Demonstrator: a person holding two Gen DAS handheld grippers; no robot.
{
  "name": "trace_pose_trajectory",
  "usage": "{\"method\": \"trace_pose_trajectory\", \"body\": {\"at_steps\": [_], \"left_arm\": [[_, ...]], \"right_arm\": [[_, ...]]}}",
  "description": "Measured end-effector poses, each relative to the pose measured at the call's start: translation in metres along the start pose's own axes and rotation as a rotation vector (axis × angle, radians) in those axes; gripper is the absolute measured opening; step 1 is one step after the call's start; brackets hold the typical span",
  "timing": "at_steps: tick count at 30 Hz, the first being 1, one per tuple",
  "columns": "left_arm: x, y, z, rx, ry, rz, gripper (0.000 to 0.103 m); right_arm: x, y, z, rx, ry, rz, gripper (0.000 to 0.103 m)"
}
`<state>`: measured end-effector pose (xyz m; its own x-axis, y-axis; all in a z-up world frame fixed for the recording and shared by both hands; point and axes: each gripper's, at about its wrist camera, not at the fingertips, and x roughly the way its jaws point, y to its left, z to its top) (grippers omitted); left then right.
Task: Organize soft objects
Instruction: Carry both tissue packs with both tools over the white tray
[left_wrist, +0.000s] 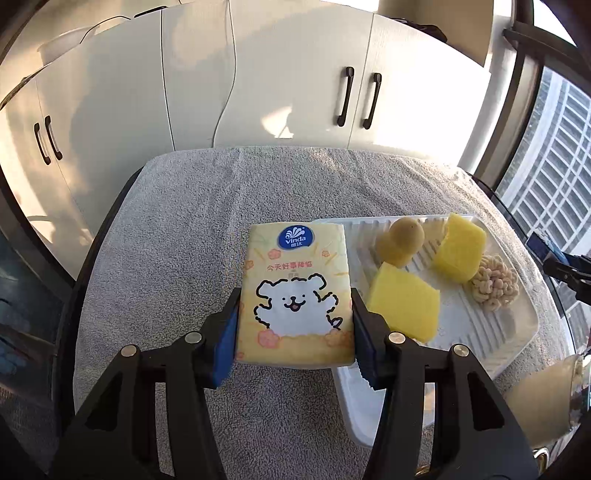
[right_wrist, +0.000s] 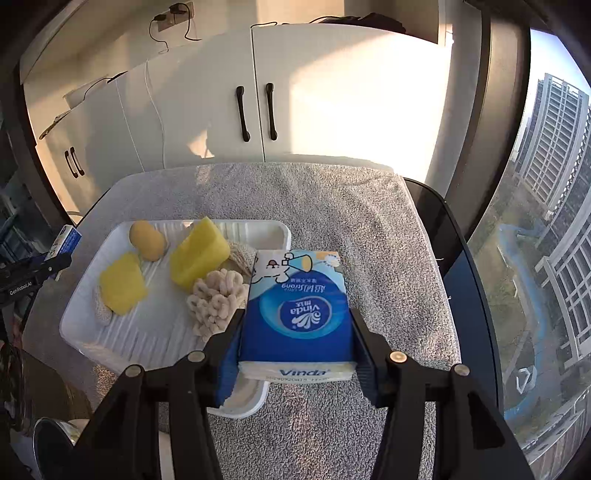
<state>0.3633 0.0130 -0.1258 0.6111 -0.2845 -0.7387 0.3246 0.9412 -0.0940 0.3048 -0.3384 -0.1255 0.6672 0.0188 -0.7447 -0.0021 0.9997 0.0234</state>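
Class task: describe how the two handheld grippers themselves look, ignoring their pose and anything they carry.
Both the left gripper and the right gripper are matte black, with angular open-frame limbs fixed by round silver bolts. Their jaws carry blue pads. No cables or sleeves show. White lettering reading GenRobot.AI marks the black body seen at the right view's left edge.

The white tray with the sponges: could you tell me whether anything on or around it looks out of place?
Nothing is spilled or damaged. On the white tray, one yellow sponge leans tilted instead of lying flat like the other sponge. Each gripper holds a tissue pack, yellow and blue, above the tray's edge.
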Motion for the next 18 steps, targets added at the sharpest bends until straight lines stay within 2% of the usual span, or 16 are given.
{"method": "trace_pose_trajectory", "body": {"at_steps": [9,18], "left_arm": [[0.028,-0.026,0.020,0.058,0.039,-0.026,0.051],[0.052,-0.040,0.021,0.075,0.077,-0.040,0.051]], "right_arm": [[0.031,0.028,0.031,-0.050,0.022,0.010,0.056],[0.069,0.030,0.034,-0.049,0.090,0.036,0.056]]}}
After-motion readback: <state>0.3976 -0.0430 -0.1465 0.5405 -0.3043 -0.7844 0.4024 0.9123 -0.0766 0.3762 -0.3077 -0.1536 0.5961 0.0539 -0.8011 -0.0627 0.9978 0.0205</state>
